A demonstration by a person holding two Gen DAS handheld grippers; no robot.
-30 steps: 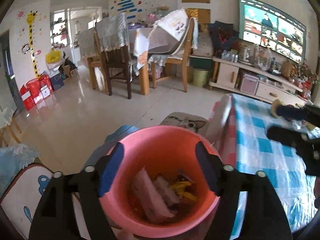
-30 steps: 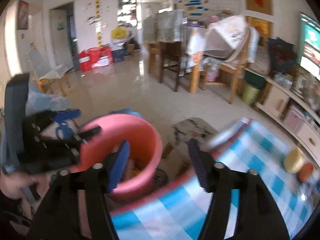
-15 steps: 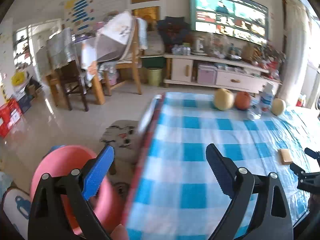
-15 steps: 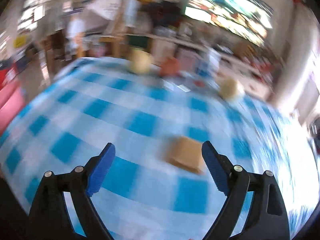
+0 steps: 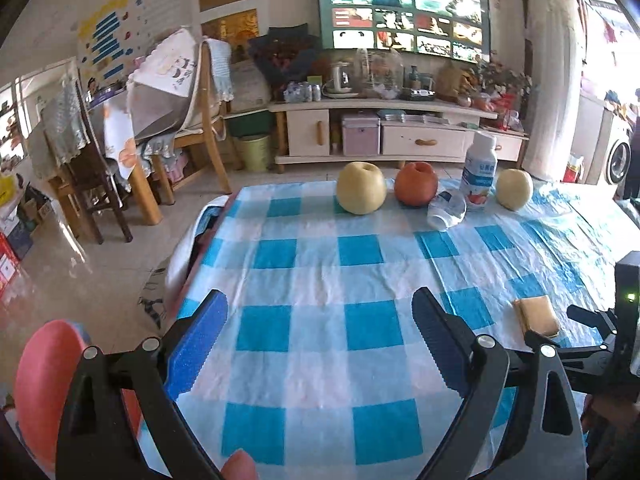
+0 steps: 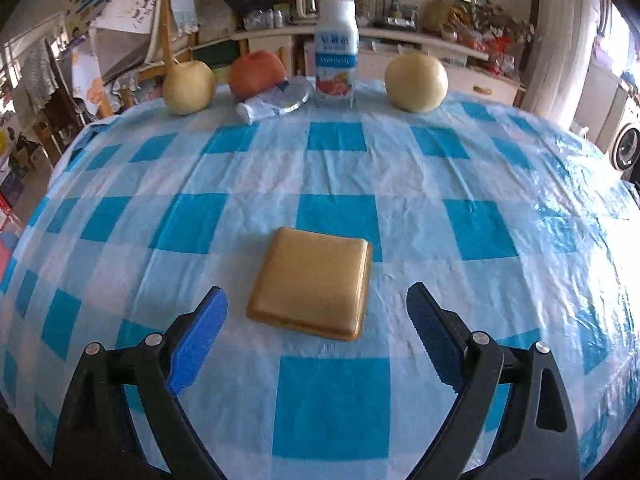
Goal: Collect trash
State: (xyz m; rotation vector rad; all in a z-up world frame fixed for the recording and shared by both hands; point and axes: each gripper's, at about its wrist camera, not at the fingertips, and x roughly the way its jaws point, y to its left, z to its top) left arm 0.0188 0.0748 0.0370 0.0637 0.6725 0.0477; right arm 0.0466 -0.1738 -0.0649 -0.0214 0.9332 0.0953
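Note:
A flat tan square piece (image 6: 312, 282) lies on the blue checked tablecloth (image 6: 336, 148). My right gripper (image 6: 316, 332) is open and empty, low over the cloth, just short of the tan piece; the piece also shows in the left wrist view (image 5: 536, 317). My left gripper (image 5: 320, 336) is open and empty over the table's left part. The pink bucket (image 5: 44, 384) stands off the table's left edge, partly hidden behind the left finger. A crumpled white wrapper (image 6: 276, 102) lies at the far side; it also shows in the left wrist view (image 5: 446, 210).
At the far edge stand a yellow pear (image 6: 188, 86), an orange fruit (image 6: 256, 72), a white drink bottle (image 6: 335, 54) and another yellow pear (image 6: 416, 76). Beyond the table are a TV cabinet (image 5: 384, 136), wooden chairs (image 5: 192, 120) and tiled floor.
Both grippers swung from over the pink bucket to over the table. The right gripper has come close to the tan piece. The bucket now sits at the left wrist view's lower left.

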